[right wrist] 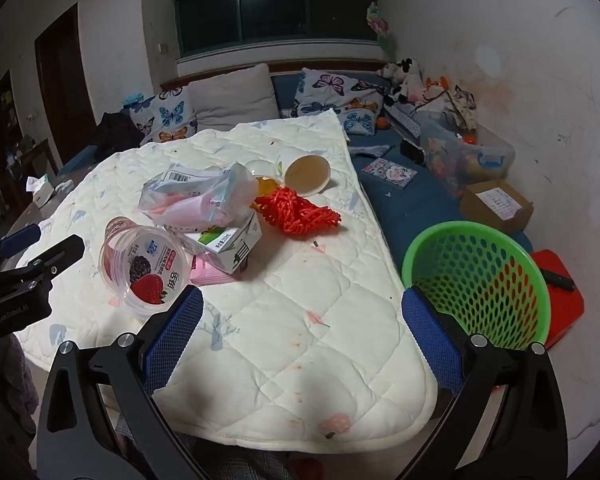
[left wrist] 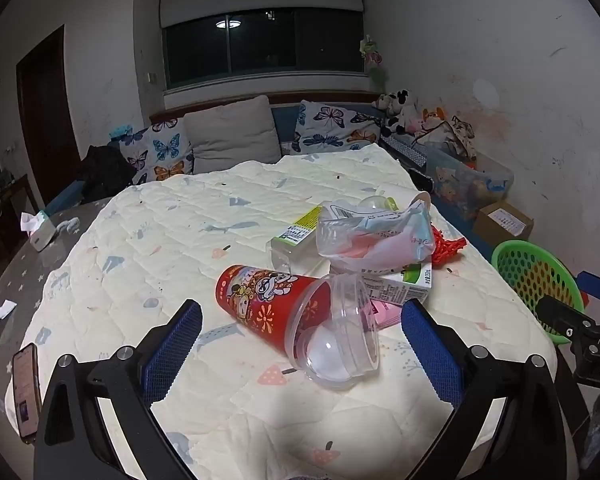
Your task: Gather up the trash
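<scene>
A red cartoon-printed cup (left wrist: 268, 304) with a clear plastic cup (left wrist: 336, 340) lies on its side on the quilted pad (left wrist: 140, 248). My left gripper (left wrist: 300, 344) is open just in front of it. Behind lie a plastic bag (left wrist: 372, 232), a milk carton (left wrist: 404, 284), a clear bottle (left wrist: 296, 236) and red netting (left wrist: 446, 248). In the right wrist view the clear berry-label cup (right wrist: 144, 264), carton (right wrist: 228, 244), bag (right wrist: 204, 196), red netting (right wrist: 300, 210) and a paper cup (right wrist: 308, 174) lie ahead. My right gripper (right wrist: 302, 336) is open and empty beside the green basket (right wrist: 480, 280).
A phone (left wrist: 26, 392) lies at the pad's left edge, with a tissue box (left wrist: 40, 232) further left. Pillows (left wrist: 232, 132), stuffed toys (left wrist: 400, 110), a clear storage bin (right wrist: 468, 156), a cardboard box (right wrist: 496, 202) and a red stool (right wrist: 560, 292) line the back and right.
</scene>
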`<state>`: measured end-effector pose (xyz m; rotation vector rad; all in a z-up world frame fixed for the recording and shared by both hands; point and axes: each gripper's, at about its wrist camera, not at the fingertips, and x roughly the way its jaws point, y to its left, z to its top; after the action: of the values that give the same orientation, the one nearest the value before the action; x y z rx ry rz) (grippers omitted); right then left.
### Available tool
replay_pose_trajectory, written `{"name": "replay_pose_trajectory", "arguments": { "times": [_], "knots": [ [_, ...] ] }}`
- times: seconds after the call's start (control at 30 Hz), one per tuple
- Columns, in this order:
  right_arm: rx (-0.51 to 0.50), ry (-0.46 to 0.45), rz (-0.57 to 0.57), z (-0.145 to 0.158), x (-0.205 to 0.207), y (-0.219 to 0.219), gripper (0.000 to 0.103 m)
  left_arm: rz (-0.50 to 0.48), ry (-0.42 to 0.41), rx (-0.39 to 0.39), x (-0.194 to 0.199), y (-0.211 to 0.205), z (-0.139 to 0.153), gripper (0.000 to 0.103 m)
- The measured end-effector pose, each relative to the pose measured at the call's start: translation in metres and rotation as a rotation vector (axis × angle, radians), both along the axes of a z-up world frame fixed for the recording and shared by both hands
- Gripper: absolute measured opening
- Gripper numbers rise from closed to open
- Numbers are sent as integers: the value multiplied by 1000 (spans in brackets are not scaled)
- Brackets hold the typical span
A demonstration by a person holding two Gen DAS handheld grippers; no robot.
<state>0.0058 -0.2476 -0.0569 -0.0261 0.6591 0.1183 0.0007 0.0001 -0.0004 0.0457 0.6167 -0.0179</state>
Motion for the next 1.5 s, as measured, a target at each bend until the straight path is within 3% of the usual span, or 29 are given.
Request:
{"name": "replay_pose_trajectory", "arguments": {
  "times": [1.5],
  "knots": [
    [-1, 9, 11, -7, 5, 9, 99, 10, 20, -11, 5, 4, -11, 97]
  ]
}}
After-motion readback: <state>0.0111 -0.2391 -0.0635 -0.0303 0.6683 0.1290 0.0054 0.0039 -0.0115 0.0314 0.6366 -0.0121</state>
